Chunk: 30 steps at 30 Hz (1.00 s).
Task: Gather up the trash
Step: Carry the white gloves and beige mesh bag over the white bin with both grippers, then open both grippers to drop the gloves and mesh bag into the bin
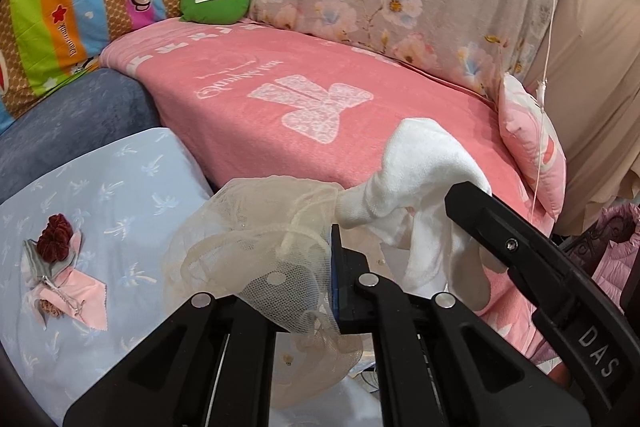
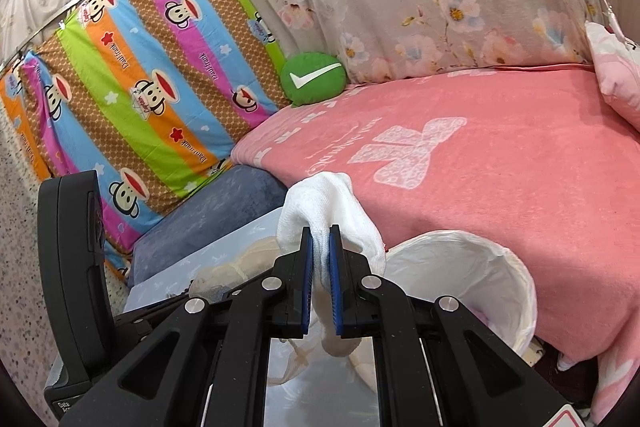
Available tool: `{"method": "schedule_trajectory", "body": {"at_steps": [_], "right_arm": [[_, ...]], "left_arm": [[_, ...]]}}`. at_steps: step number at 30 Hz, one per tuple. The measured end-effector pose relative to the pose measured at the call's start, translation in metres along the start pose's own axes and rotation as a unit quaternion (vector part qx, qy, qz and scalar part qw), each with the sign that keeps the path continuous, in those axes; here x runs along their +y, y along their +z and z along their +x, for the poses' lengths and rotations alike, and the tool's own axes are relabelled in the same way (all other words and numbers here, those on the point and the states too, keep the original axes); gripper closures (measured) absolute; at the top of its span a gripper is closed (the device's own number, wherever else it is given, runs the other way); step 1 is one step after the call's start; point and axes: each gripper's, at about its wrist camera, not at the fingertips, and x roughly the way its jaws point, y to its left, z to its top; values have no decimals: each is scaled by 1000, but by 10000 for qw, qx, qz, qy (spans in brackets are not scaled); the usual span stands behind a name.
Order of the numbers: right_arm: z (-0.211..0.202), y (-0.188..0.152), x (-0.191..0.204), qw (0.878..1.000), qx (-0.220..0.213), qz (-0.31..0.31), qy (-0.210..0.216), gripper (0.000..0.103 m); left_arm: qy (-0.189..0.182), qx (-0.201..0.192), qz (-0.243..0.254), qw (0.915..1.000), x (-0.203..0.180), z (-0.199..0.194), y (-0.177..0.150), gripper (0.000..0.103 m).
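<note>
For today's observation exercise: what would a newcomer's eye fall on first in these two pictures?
Probably the white cloth, pinched between the right gripper pads in front of the pink blanket. Next, the cream mesh bag held at the left gripper, and the green check-mark cushion against the monkey-print sheet at the back.

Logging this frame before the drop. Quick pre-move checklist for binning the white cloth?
1. Right gripper grip on white cloth: ok, blue pads pinch it on both sides.
2. Left gripper hold on mesh bag: ok, netting drapes over the one blue pad in view.
3. Cloth clear of the mesh bag: cannot tell, they overlap in the left wrist view.
4. White-lined bin open: ok, mouth faces up beside the pink blanket.
5. Cloth over the bin: not ok, it hangs left of the rim.
6. Other trash: not ok, wrapper scraps lie on the blue pillow.
</note>
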Motion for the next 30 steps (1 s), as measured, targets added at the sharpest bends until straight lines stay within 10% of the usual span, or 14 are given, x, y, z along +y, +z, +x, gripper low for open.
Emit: {"method": "schedule_trajectory", "body": {"at_steps": [18,23,30], "right_arm": [[-6,11,-38,9995,-103,151,-275,94],[-5,13,-41,9992,-158,173,-334,89],[-4,15,-43,9990,-174,192,-361,84]], "left_arm": [[-262,279,345,9987,-29,26,6,95],[-158,225,340,9990,-29,28,5,45],[-13,26,443,9990,-31,24,8,34]]}}
